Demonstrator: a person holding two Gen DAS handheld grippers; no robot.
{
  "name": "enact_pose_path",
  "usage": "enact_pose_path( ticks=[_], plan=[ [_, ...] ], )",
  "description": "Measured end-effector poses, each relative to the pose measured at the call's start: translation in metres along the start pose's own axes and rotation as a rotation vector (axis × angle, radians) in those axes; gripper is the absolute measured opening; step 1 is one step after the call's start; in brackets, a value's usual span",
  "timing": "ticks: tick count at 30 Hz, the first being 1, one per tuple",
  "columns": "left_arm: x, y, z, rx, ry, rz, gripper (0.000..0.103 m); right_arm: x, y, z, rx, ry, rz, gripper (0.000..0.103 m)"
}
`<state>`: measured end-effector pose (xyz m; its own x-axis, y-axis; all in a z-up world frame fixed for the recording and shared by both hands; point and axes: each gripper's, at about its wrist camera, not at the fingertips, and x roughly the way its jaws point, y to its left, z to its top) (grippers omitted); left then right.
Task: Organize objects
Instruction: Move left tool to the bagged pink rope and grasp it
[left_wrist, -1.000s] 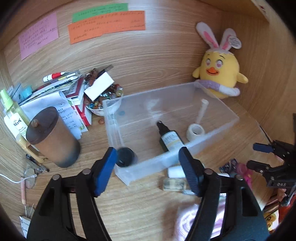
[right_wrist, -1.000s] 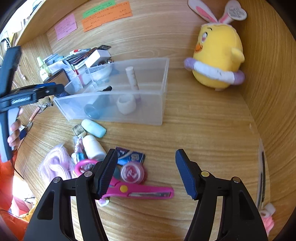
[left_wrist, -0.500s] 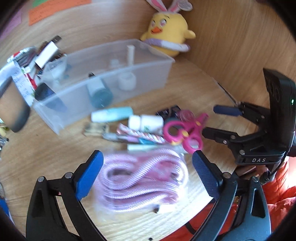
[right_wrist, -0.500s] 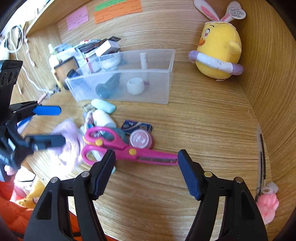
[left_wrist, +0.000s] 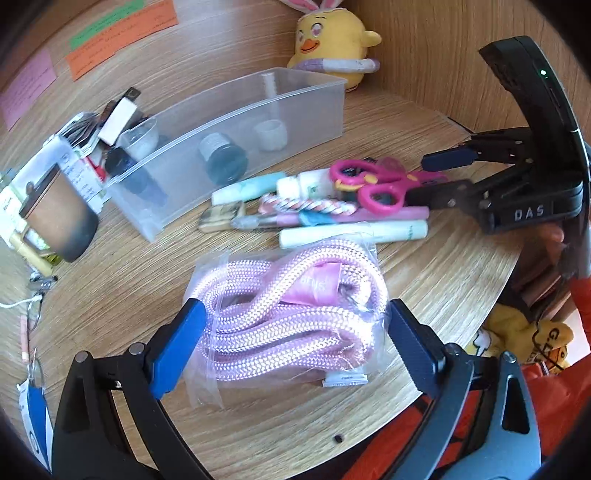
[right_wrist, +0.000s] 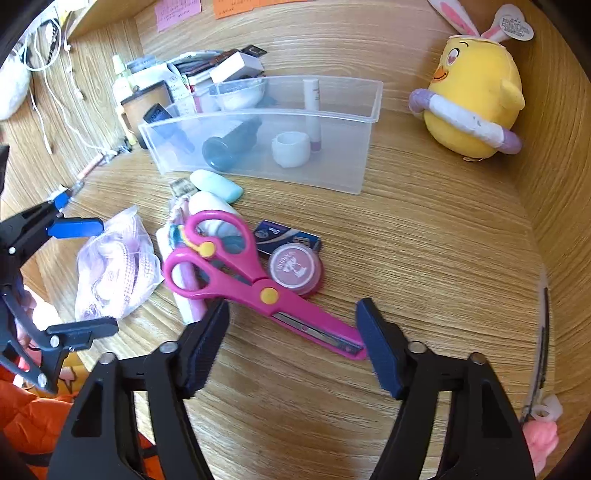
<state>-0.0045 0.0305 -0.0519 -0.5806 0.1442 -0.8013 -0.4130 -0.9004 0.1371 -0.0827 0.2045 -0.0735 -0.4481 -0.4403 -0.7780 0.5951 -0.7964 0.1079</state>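
A clear plastic bin (left_wrist: 236, 122) (right_wrist: 364, 155) holds a dark bottle (right_wrist: 231, 142), a white tape roll (right_wrist: 291, 149) and a white tube. In front of it lies a bagged coil of pink rope (left_wrist: 291, 317) (right_wrist: 114, 269). My left gripper (left_wrist: 295, 332) is open with its fingers on either side of the rope bag. Pink scissors (right_wrist: 236, 273) (left_wrist: 373, 184) lie on the desk with tubes, a small bottle and a round pink tin (right_wrist: 295, 267). My right gripper (right_wrist: 291, 339) is open over the scissor blades.
A yellow chick plush (right_wrist: 476, 92) sits at the back right corner. A brown cup (left_wrist: 59, 218), papers, boxes and a bowl crowd the back left. Wooden walls close the back and right. The desk's front edge is close below both grippers.
My left gripper swung from the bin down to the rope bag and now straddles it. My right gripper moved in over the scissors.
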Motion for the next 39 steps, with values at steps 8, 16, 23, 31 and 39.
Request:
enact_pose_path(
  ticks=[8,16,23,31,39],
  plan=[
    [-0.017,0.044,-0.031,-0.103,0.026,0.062,0.098,-0.006,0.006,-0.007,0.028,-0.004,0.029,0.028],
    [-0.030,0.072,-0.037,-0.219,0.059,0.053,0.098,-0.012,0.015,-0.013,0.059,-0.017,0.033,0.020],
    [-0.041,0.102,-0.050,-0.339,0.078,0.079,0.098,-0.011,0.014,-0.017,0.072,-0.013,0.038,0.020],
    [-0.033,0.121,-0.071,-0.475,0.171,0.094,0.098,-0.008,0.016,-0.018,0.061,-0.015,0.030,0.020],
    [-0.028,0.094,-0.069,-0.324,0.171,0.162,0.098,-0.007,0.014,-0.018,0.063,-0.013,0.039,0.020]
  ],
)
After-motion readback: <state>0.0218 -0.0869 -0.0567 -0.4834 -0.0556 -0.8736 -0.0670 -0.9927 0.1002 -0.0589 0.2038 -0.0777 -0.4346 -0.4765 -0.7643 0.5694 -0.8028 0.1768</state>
